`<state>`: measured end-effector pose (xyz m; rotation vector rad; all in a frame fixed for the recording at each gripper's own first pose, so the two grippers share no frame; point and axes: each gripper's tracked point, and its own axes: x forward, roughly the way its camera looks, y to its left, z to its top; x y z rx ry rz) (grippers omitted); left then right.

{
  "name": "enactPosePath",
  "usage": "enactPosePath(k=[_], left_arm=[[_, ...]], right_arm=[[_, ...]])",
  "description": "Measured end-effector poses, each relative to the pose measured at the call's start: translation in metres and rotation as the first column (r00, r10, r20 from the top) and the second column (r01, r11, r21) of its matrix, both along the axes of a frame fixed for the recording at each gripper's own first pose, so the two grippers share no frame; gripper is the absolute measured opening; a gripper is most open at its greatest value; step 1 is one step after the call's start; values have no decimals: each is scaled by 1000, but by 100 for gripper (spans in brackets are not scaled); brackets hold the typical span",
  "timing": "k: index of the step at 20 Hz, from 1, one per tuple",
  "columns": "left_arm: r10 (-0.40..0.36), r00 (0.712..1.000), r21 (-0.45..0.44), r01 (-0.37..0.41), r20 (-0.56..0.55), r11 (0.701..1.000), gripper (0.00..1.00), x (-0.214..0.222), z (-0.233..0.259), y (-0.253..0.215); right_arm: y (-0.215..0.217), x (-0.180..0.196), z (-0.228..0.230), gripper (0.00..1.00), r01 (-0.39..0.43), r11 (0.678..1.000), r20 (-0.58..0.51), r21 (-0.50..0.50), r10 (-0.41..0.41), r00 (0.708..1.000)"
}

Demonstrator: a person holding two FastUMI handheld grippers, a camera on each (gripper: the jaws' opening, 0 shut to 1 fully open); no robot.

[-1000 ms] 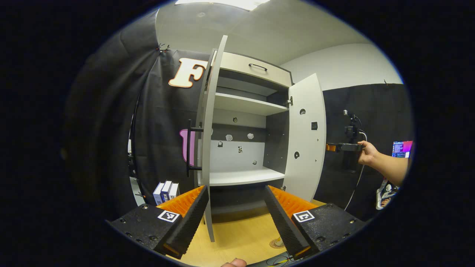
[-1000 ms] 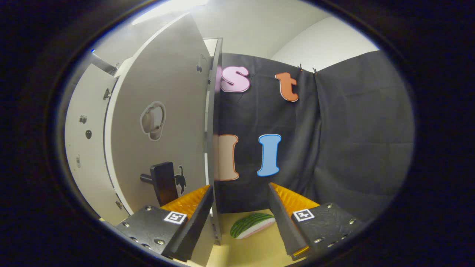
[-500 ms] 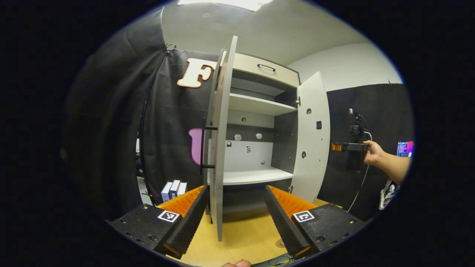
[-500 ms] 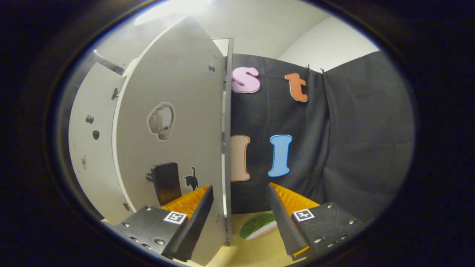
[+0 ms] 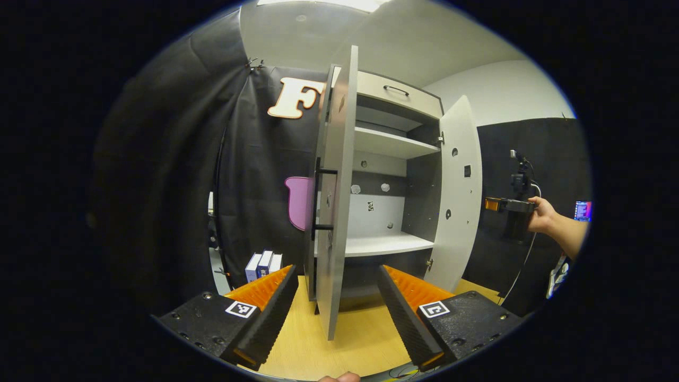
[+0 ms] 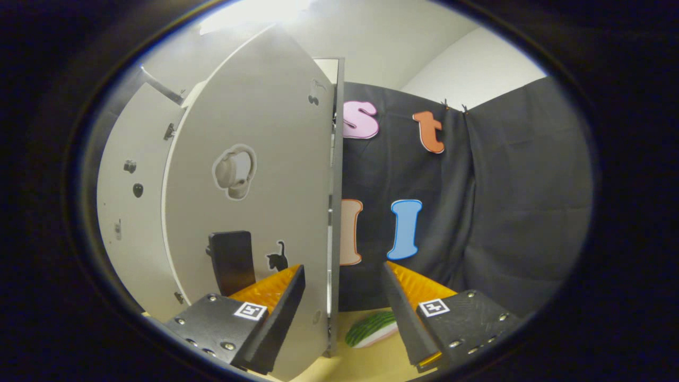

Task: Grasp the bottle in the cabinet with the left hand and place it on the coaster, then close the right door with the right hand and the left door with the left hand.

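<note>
There is one cabinet (image 5: 382, 175). It has two doors, a left door (image 5: 335, 212) and a right door (image 5: 460, 196), and both stand open. Inside I count two shelves, an upper shelf (image 5: 392, 144) and a lower shelf (image 5: 384, 245). One drawer (image 5: 395, 95) sits at the top, with one handle on it. The left door has one dark handle (image 5: 321, 199).

Three small boxes (image 5: 263, 265) stand in a row beside the cabinet.

In the right gripper view there is one watermelon slice (image 6: 371, 329) on the table (image 6: 366, 363). The right door there has two stickers, one headphones sticker (image 6: 235, 171) and one cat sticker (image 6: 276, 258).
</note>
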<state>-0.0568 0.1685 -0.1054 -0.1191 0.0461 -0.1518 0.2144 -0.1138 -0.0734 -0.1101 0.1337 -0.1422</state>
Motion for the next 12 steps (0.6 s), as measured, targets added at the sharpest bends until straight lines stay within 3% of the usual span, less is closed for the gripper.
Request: enactPosePath(k=[4,8,12], left_arm=[[38,999,0,-38,-11,999,96,7,-1,18],[87,996,20,-87,-4,996,96,14,1,41],[151,989,24,-150,-6,988,96,27,2,68]], right_arm=[[23,8,-17,85,-39,999,-41,6,39,998],[53,13,-42,89,-83,996,-117,43,88,989],[86,15,-44,92,-144,988,-114,61,150,982]])
